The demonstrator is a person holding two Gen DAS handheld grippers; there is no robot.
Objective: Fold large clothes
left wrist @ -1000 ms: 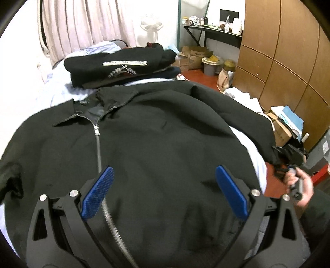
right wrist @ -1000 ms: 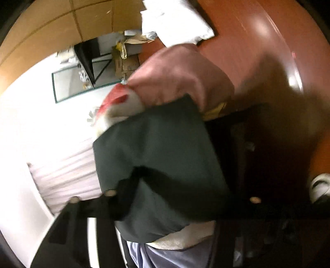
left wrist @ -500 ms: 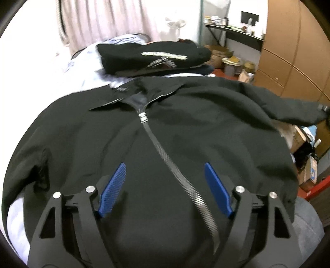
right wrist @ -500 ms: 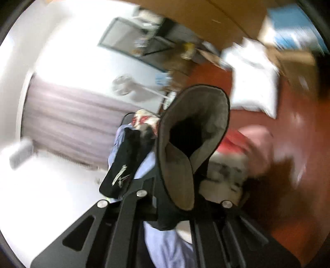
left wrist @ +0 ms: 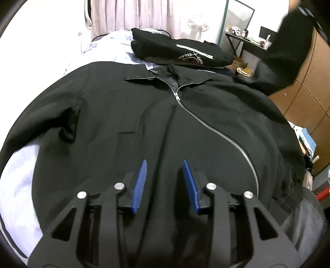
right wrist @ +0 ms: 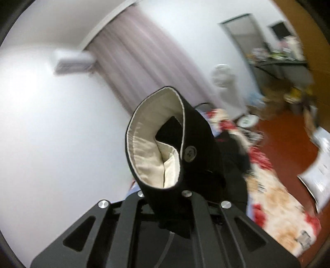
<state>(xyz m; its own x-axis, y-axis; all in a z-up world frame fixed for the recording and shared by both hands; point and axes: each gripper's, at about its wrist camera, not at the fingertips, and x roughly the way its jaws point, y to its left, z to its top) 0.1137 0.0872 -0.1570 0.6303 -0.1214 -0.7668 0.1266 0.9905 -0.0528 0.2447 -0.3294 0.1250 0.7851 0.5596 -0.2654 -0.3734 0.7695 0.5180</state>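
On the bed point(left wrist: 18, 185), covered by a pale blue sheet, a large black jacket point(left wrist: 144, 123) lies front up and spread flat, collar toward the far end, its silver zipper point(left wrist: 208, 125) closed and curving from the collar down toward the hem at lower right. One sleeve is bunched at the left side; the other sleeve point(left wrist: 288, 51) is lifted up and away at upper right, blurred. Above the lower front of the jacket hangs the left hand-held gripper point(left wrist: 165, 181), its blue pads point(left wrist: 141, 183) partly apart and just lately closing in, with only flat cloth below and nothing pinched between them. In the right wrist view the right hand-held gripper point(right wrist: 165, 198) is pressed together on the black sleeve cuff point(right wrist: 160, 140), which stands up with its cream lining showing and a dark button point(right wrist: 189, 153) on its edge. Beyond the jacket's collar sits a folded black garment point(left wrist: 181, 51) with a white printed emblem. Farther out: pale curtains point(left wrist: 132, 14), a white fan point(left wrist: 198, 22), a dark table point(left wrist: 247, 43) with clutter, brown wardrobe doors point(left wrist: 313, 86), red-brown floor point(right wrist: 284, 140).
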